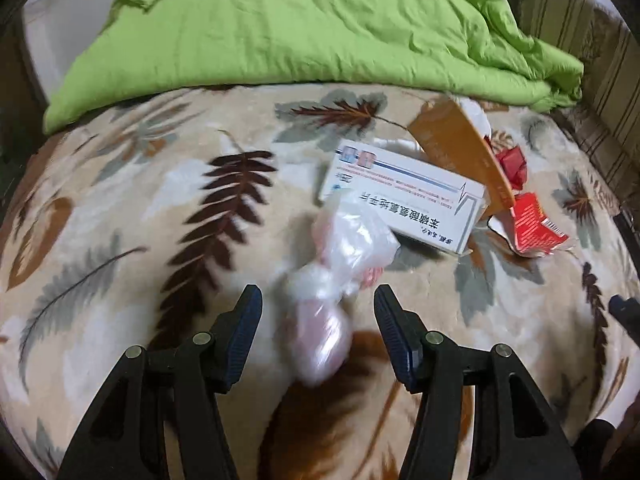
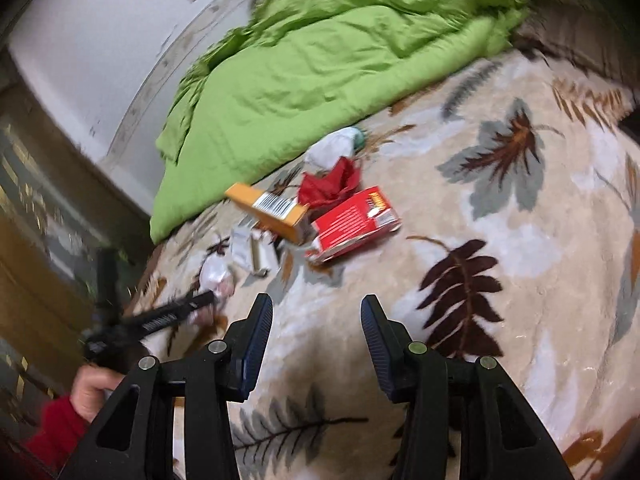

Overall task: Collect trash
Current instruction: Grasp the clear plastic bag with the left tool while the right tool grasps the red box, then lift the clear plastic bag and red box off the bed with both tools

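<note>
My left gripper is open. A knotted clear plastic bag with pinkish contents lies blurred between its fingers, ungripped, on the leaf-patterned blanket. Beyond it lie a white medicine box, an orange carton, a torn red packet and crumpled red wrapping. My right gripper is open and empty above bare blanket. Ahead of it lie the red packet, orange carton, red wrapping, a white crumpled bag, the medicine box and the plastic bag.
A rumpled green duvet covers the far part of the bed. A striped headboard or wall runs along the right. In the right wrist view a hand in a red sleeve holds the left gripper by the bed's left edge.
</note>
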Tool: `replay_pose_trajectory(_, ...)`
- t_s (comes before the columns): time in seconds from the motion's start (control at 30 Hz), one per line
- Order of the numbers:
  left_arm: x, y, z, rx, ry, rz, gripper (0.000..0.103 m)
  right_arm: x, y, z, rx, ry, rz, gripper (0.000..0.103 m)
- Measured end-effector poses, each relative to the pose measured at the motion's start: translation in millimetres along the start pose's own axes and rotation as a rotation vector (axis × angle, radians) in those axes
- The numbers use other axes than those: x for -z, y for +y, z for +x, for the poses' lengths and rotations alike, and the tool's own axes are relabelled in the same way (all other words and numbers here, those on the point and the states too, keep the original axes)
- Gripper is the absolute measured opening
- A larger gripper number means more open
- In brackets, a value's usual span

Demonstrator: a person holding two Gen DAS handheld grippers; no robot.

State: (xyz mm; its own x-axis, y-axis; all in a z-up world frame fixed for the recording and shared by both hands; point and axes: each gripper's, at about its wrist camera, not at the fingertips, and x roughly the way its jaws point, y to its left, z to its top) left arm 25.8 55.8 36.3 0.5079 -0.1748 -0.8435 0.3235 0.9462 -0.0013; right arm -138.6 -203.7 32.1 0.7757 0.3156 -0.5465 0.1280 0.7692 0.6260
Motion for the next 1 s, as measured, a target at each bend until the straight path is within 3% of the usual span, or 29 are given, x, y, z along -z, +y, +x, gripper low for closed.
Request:
replay_pose_trajectory(0.1,0.2,-9.5,16.3,-0.019,-0.004,0.019,0.036,-11.0,-11.2,7.2,0.009,0.003,0.054,0.05)
replay_pose_trajectory(0.27,11.5,-8.1,13.8,-0.018,-0.061,-0.041,0.033,-35.1,-19.4,28.3,0.018,0.005,0.111,0.05)
replay_pose_trajectory(0.47,39.0,-9.5,-13.7,0.039,-0.112,-0.056,0.033,-54.4,-30.4,74.6,0.051,0.058,0.22,0.047)
replay_pose_trajectory(0.57,54.6,-10.6,-30.5,0.051,-0.137,-0.061,0.033,-51.8,-40.7,99.2,0.056,0.095,0.295,0.029)
replay_pose_trajectory(0.6,61.7,-10.4,-37.2,0.057,-0.142,-0.068,0.033,-50.5,-41.8,102.6,0.055,0.098,0.293,0.016)
replay_pose_trajectory(0.73,83.6,-11.8,-55.1,0.061,-0.168,-0.073,0.033,-45.8,-32.0,91.7,0.034,0.059,0.202,0.007)
replay_pose_trajectory(0.83,100.8,-11.7,-67.6,0.045,-0.189,-0.082,0.033,-38.6,-7.4,73.1,0.046,0.018,0.061,0.004)
replay_pose_trajectory(1.0,125.2,-6.5,-84.2,-0.026,-0.253,-0.11,0.033,1.3,45.6,41.4,0.032,-0.021,-0.169,0.004)
